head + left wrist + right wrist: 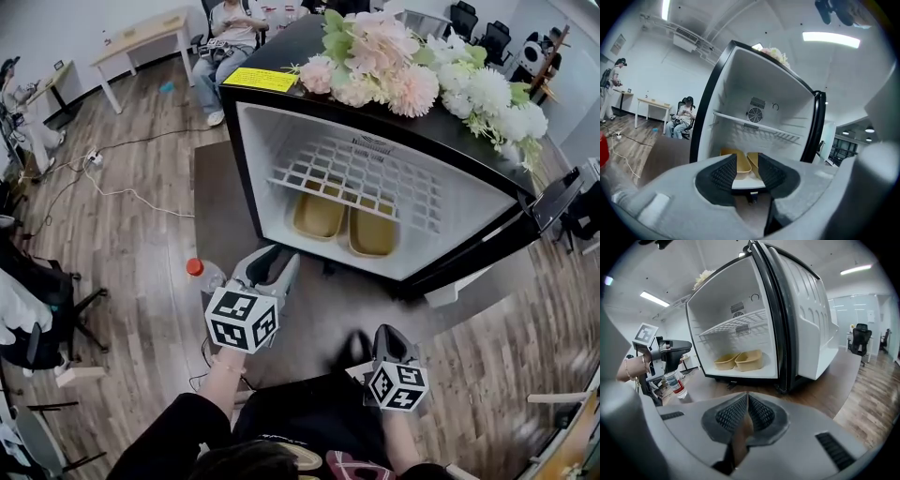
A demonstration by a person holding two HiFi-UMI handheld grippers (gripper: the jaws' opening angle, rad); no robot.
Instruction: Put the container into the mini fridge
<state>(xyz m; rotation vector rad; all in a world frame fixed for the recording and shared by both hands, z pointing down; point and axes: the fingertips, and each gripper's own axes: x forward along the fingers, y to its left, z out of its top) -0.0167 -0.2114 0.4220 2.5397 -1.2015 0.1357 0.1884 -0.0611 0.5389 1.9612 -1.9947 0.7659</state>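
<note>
left tongs [274,258] agape, short of fridge rim [243,159]

Open mini fridge [272,141] on the floor, two grippers before it.
Inside, the left container [319,214] and the right container [372,234] sit side by side under the wire shelf [356,178]. Flowers [412,70] lie on top of the fridge, and its door [806,324] stands open at the right. The left gripper [272,265] and the right gripper [389,339] are in front of the opening, with a bottle [202,274] just left of the left gripper. Behind the fridge, a person [230,33] sits beside a table [141,37].
</note>
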